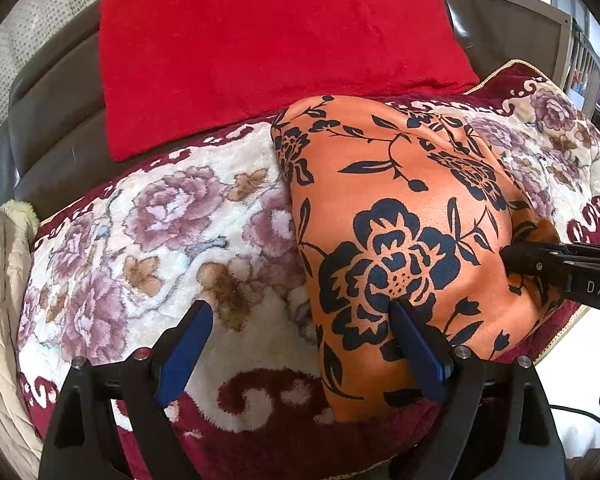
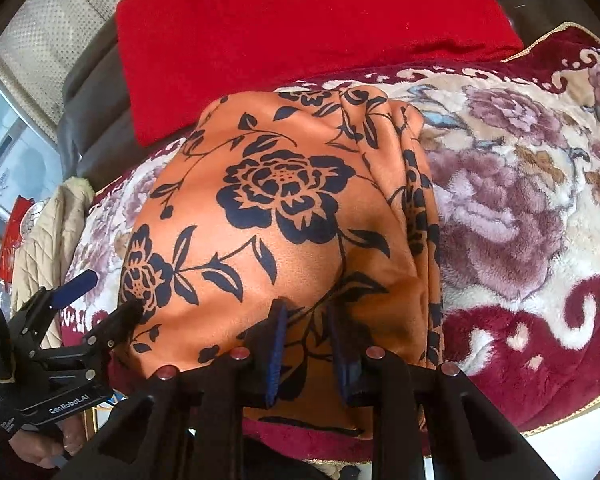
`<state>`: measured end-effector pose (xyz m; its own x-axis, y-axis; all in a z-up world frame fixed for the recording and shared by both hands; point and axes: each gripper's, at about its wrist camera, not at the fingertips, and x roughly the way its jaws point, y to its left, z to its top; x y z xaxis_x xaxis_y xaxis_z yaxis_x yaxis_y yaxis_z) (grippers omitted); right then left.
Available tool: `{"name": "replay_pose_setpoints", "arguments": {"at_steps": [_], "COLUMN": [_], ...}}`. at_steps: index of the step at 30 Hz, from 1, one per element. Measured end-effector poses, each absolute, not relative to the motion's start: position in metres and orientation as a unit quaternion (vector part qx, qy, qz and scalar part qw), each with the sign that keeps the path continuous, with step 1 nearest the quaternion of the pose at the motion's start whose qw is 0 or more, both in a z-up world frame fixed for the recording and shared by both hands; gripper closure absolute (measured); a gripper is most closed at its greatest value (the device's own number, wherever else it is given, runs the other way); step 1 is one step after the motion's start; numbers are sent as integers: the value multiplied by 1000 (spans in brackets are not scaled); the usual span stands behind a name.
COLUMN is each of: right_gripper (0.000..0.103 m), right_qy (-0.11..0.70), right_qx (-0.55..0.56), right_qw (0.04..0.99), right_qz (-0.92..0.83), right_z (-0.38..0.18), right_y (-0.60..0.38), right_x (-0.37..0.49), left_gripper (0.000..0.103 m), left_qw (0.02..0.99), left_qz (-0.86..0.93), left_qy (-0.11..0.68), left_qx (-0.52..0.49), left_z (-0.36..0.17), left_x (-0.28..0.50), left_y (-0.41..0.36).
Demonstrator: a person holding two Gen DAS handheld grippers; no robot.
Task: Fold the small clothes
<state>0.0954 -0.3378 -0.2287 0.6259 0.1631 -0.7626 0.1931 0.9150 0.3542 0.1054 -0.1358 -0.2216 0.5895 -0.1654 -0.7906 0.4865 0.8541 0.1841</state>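
Observation:
An orange cloth (image 1: 400, 208) printed with dark blue flowers lies folded and bunched on a plush floral blanket (image 1: 160, 220). My left gripper (image 1: 300, 307) stands wide open at the cloth's near left edge. Its right finger (image 1: 416, 344) rests on the orange fabric and its left finger is over the blanket. In the right wrist view the orange cloth (image 2: 268, 208) fills the middle. My right gripper (image 2: 307, 308) is nearly closed, pinching a fold at the cloth's near right part. From the left wrist view, that right gripper (image 1: 512, 256) bites the cloth's right edge. The left gripper (image 2: 112, 294) shows at the lower left.
A red cushion (image 1: 276, 52) leans on the dark sofa back (image 1: 52, 120) behind the blanket. A beige quilted fabric (image 1: 0, 280) hangs at the left end. The blanket's dark red border (image 2: 540, 340) runs along the near edge. A hand (image 2: 40, 452) grips the left tool's handle.

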Motion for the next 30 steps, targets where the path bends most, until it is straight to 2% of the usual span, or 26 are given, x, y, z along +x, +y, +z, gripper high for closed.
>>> {"name": "replay_pose_setpoints", "arguments": {"at_steps": [13, 17, 21, 25, 30], "right_gripper": [77, 76, 76, 76, 75], "right_qy": [425, 441, 406, 390, 419], "right_qx": [209, 247, 275, 271, 259], "right_qw": [881, 863, 871, 880, 869], "right_qz": [-4, 24, 43, 10, -46], "right_z": [-228, -217, -190, -181, -216], "right_y": [-340, -353, -373, -387, -399], "right_x": [93, 98, 113, 143, 191], "left_gripper": [13, 13, 13, 13, 12], "left_qw": [867, 878, 883, 868, 863], "left_qz": [-186, -171, -164, -153, -148], "left_qy": [415, 398, 394, 415, 414], "left_qx": [203, 203, 194, 225, 247], "left_z": [-204, -184, -173, -194, -221], "left_x": [108, 125, 149, 169, 172], "left_y": [-139, -141, -150, -170, -180]}}
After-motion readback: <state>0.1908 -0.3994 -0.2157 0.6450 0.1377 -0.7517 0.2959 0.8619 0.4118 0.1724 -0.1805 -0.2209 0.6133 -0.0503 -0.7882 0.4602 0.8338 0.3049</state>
